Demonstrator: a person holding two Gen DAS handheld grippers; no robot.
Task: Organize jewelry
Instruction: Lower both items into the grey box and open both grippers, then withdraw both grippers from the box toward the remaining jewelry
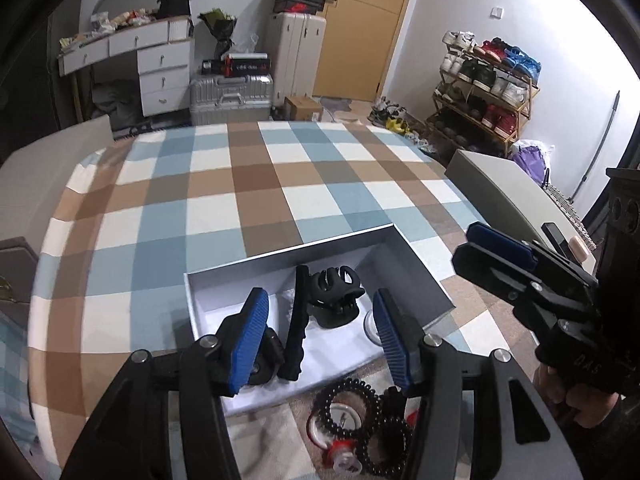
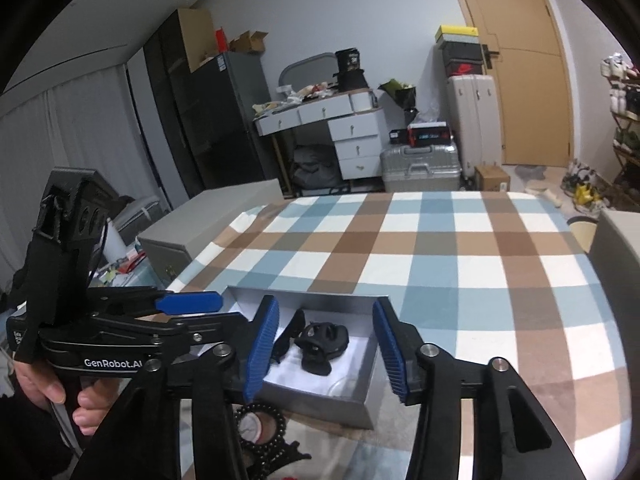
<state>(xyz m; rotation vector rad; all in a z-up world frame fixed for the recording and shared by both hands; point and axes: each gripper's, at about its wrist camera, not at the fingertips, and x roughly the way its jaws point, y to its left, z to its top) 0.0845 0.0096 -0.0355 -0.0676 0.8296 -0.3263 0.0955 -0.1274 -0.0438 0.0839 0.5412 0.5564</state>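
The black coiled hair ties [image 1: 352, 412] are seen just beneath the empty, parted left tongs [image 1: 320, 340], nearer than the parted right tongs [image 2: 326, 344].

An open box [image 1: 416, 264] is sitting on the near part of the checked cloth [image 1: 248, 184]. Inside it a claw clip [image 1: 336, 296] is lying beside a long clip [image 1: 296, 320], which is leaning just to its left. Coiled hair ties [image 1: 352, 400] are lying on the cloth just in front of the box. Behind the bed, a desk with drawers [image 2: 352, 136] is standing left of two suitcases [image 2: 420, 168], and a shoe rack [image 1: 488, 92] is standing far right.
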